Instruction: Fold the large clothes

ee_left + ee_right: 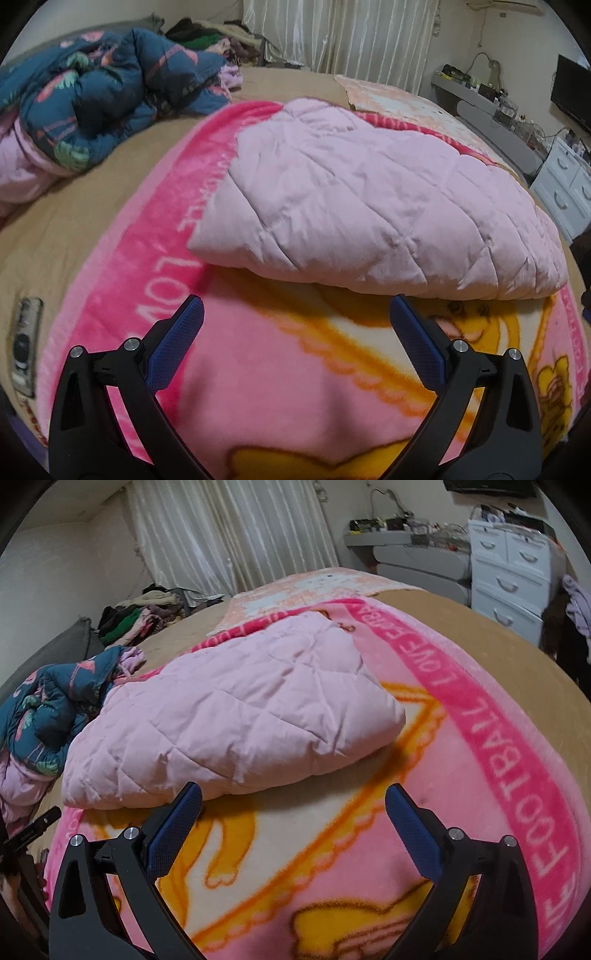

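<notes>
A pale pink quilted garment (pixel 369 206) lies folded into a thick pad on a bright pink cartoon blanket (pixel 258 376). In the right wrist view the same quilted garment (pixel 229 716) sits left of centre on the blanket (pixel 369 849). My left gripper (pixel 295 306) hovers just in front of the garment's near edge, open, with nothing between its blue pads. My right gripper (pixel 293 794) is also open and empty, close to the garment's near right corner. Part of the left gripper's body (pixel 33 830) shows at the left edge of the right wrist view.
A crumpled dark blue floral quilt (pixel 99 92) lies at the back left of the tan bed (pixel 74 229). A phone (pixel 26 343) rests near the bed's left edge. More clothes (pixel 136 620) are piled by the curtain. White drawers (pixel 509 576) and a cluttered desk (pixel 480 92) stand at right.
</notes>
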